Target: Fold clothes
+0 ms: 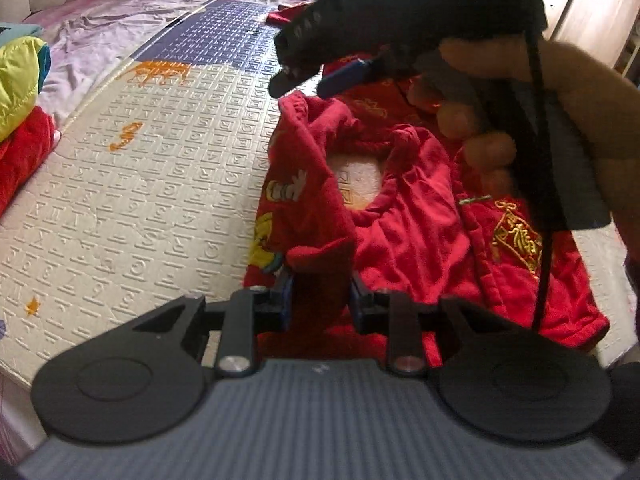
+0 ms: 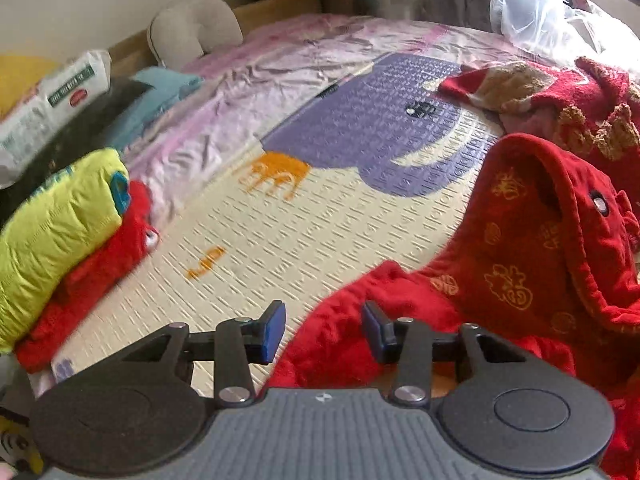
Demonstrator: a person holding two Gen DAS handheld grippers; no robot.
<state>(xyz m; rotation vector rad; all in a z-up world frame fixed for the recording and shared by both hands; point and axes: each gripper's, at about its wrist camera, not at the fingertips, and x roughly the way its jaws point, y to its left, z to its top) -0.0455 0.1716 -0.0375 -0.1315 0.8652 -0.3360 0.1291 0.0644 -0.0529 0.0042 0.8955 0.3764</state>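
Observation:
A red velvety child's garment [image 1: 408, 208] with gold embroidery and a cartoon print lies crumpled on the cream foam mat [image 1: 160, 184]. Its neck opening faces up. My left gripper [image 1: 320, 296] is shut on a fold of this red fabric at the near edge. In the left wrist view my right gripper [image 1: 306, 82] hovers above the garment's far side, held by a hand [image 1: 560, 92], with nothing between its blue pads. In the right wrist view the right gripper [image 2: 324, 330] is open above the edge of the red garment [image 2: 520, 248], and the pads do not touch it.
A yellow-green jacket [image 2: 60, 216] lies stacked on a red garment [image 2: 100, 272] at the mat's left edge. More red clothes [image 2: 580, 100] are heaped at the back right, near a plastic bag [image 2: 532, 8]. A pink sheet [image 2: 260, 64] and a pillow [image 2: 192, 28] lie beyond the mat.

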